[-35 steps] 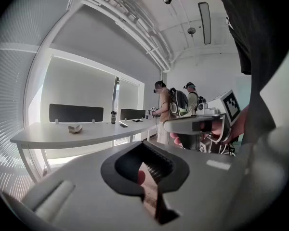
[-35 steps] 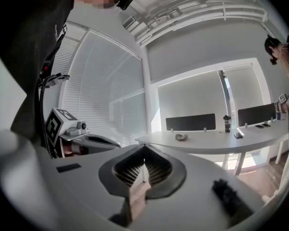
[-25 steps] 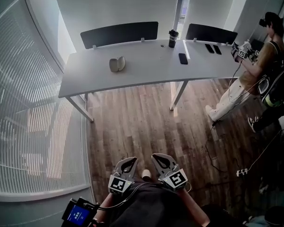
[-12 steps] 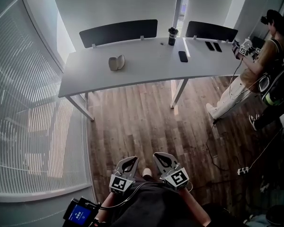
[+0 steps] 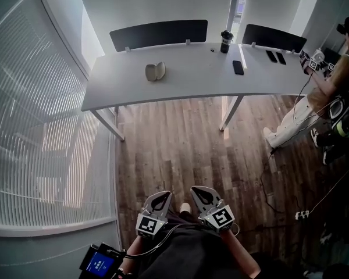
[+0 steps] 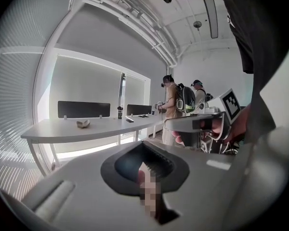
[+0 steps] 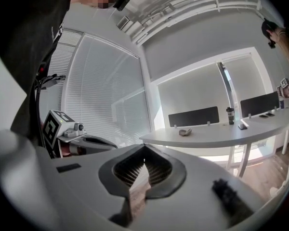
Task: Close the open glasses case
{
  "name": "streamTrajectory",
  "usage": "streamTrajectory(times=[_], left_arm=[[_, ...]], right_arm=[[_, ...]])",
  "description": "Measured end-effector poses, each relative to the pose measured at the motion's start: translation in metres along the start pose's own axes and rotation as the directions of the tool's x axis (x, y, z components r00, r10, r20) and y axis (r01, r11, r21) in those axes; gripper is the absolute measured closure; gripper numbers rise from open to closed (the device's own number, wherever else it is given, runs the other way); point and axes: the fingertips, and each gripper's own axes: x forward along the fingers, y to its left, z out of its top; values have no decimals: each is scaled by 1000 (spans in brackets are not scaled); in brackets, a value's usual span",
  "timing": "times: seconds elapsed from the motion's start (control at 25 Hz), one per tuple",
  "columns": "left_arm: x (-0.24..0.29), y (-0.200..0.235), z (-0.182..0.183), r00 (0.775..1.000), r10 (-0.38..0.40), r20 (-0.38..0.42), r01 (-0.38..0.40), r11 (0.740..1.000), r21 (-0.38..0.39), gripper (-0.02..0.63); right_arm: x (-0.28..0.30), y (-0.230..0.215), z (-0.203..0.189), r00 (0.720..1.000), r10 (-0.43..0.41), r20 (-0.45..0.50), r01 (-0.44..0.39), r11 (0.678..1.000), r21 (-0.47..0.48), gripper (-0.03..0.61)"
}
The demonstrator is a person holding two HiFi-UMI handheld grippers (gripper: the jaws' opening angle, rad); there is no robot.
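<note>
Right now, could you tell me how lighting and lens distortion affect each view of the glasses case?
Head view: the glasses case is small but evenly lit on the white desk, whose edges bow. Left gripper view: strong fisheye, dark corners, bright backlight. Right gripper view: the same vignetting, and the case is tiny.

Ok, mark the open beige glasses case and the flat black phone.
open beige glasses case [image 5: 155,71], head view, where its halves meet.
flat black phone [image 5: 238,67], head view, centre of its face.

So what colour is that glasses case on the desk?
Pale beige; the glasses case shows best in the head view.
</note>
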Motion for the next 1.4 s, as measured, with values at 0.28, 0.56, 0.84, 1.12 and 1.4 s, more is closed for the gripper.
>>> streamTrajectory(times=[0.28, 0.56, 0.84, 1.12, 1.4], left_arm=[[-11, -1, 0, 1000, 22, -16, -22, 1000, -11, 606], [-3, 4, -2, 1000, -2, -13, 2, 1000, -31, 607], [15, -1, -1, 999, -37, 30, 39, 997, -70, 607], [20, 4, 6, 999, -30, 17, 31, 998, -55, 607], [31, 12, 1, 999, -30, 10, 31, 999, -32, 607]], right_arm=[[6, 5, -3, 1000, 10, 6, -10, 999, 33, 580], [7, -7, -1, 999, -43, -13, 44, 999, 23, 580], [-4, -14, -8, 998, -62, -16, 62, 998, -2, 580], [1, -22, 2, 997, -75, -12, 75, 997, 27, 580], [5, -30, -3, 998, -60, -12, 60, 998, 14, 580]])
